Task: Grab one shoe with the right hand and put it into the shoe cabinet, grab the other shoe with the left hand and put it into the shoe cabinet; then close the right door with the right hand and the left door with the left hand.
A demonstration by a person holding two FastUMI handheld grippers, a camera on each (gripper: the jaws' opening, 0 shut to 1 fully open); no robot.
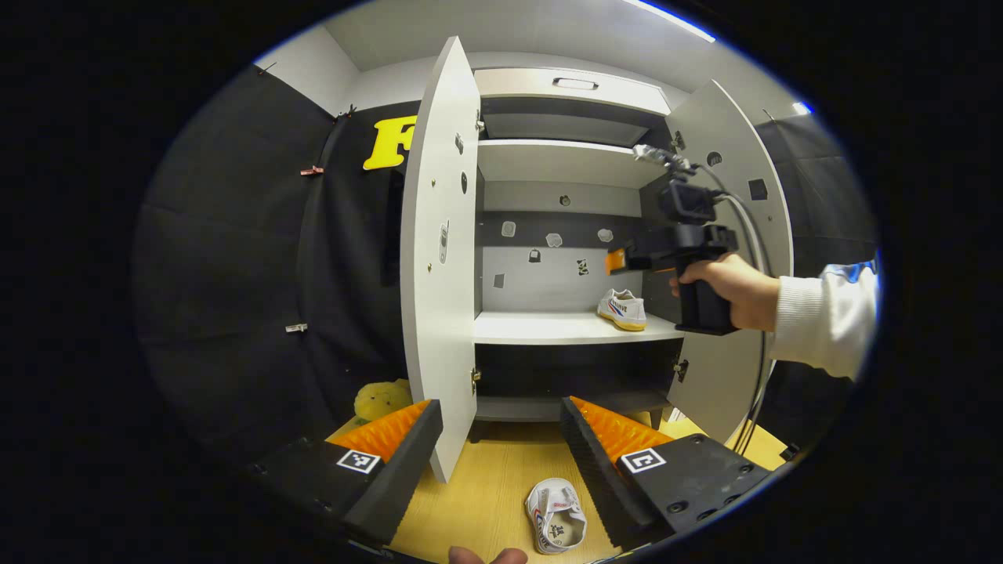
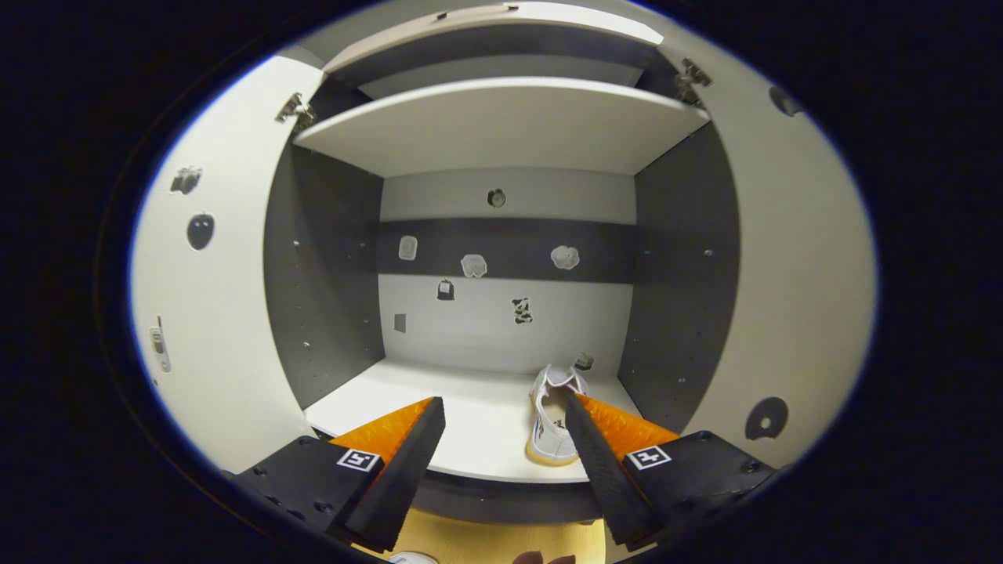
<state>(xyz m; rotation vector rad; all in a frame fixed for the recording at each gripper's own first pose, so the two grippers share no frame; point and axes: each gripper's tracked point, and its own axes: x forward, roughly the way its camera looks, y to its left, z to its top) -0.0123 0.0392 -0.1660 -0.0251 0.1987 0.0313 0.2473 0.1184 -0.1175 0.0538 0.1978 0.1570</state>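
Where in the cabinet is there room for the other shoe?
The middle shelf is bare from the left wall to the shoe already there. That shoe crowds the right end. The second shoe lies on the floor.

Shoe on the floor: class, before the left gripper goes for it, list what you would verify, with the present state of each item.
1. First shoe rests on the cabinet shelf: ok.
2. Right gripper open, gripping nothing: ok.
3. Second shoe lies on the floor, unobstructed: ok.
4. Left gripper open and empty: ok.
5. Left gripper's fingers around the floor shoe: not ok, it is above and short of it.
6. Left door and right door open for entry: ok.
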